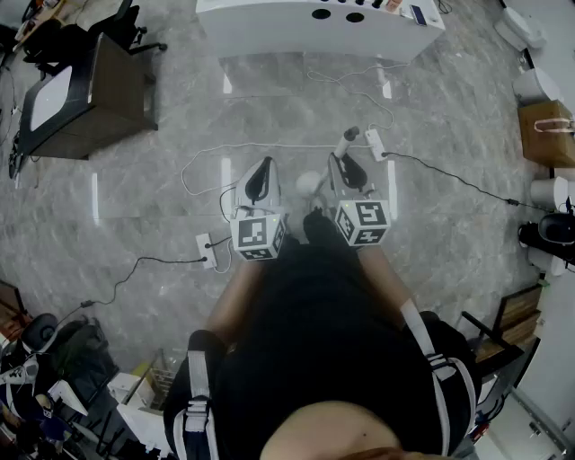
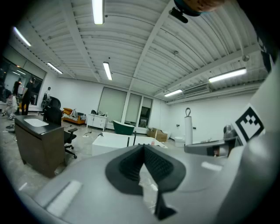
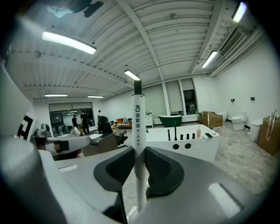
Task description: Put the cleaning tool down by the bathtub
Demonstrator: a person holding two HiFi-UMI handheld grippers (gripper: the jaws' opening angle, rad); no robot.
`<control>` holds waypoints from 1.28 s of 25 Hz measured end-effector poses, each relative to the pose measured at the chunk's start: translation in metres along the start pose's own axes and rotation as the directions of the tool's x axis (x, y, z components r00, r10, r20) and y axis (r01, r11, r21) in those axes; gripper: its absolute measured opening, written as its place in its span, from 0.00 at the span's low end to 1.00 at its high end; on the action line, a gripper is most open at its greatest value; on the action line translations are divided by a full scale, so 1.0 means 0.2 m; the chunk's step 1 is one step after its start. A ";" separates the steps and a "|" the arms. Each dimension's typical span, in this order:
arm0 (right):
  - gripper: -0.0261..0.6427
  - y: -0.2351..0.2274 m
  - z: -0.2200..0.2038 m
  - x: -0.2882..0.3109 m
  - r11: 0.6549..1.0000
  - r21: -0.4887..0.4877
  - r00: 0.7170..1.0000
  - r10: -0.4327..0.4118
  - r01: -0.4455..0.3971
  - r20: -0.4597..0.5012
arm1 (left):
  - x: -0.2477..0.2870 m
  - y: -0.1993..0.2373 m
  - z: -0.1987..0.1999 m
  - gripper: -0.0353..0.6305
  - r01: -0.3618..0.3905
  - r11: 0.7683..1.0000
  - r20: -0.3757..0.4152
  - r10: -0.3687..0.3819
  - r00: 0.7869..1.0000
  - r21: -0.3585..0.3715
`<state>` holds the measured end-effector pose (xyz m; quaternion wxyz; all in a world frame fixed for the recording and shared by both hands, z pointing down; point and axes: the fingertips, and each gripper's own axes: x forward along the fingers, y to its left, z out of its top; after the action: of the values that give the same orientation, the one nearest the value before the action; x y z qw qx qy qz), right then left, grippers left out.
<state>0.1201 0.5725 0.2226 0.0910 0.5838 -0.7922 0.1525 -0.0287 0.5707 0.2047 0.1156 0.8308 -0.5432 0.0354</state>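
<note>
Jaws of your right gripper (image 3: 139,154) pinch cleaning tool (image 3: 138,116) on white shaft; left gripper (image 2: 143,151) closed, empty. Tool likely light, stiff, slick: hold mid-shaft, firmly.

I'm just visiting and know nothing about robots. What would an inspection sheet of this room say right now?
Surface: glossy grey marble floor.
Job's things: tool with a white handle, upright in the right claw; white bathtub ahead, apart from it.
Clutter: paper bag at the right.
Grippers: right claw shut on the tool; left claw shut, empty.
Cables: white cord and black cord across the floor; power strip.
Surroundings: desk at the left; toilet.
</note>
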 end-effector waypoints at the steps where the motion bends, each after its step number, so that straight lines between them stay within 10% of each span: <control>1: 0.16 0.00 0.00 0.00 1.000 0.000 1.000 0.001 -0.001 -0.001 | 0.00 0.00 0.00 0.07 0.000 1.000 0.001 0.000 1.000 -0.001; 32: 0.16 0.21 0.00 0.05 1.000 -0.010 1.000 0.013 -0.013 0.005 | -0.12 0.18 0.04 0.07 0.004 1.000 0.029 -0.003 1.000 -0.009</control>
<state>0.0778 0.5749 0.2194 0.0908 0.5787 -0.7969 0.1477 -0.0708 0.5760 0.1982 0.1115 0.8317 -0.5435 0.0207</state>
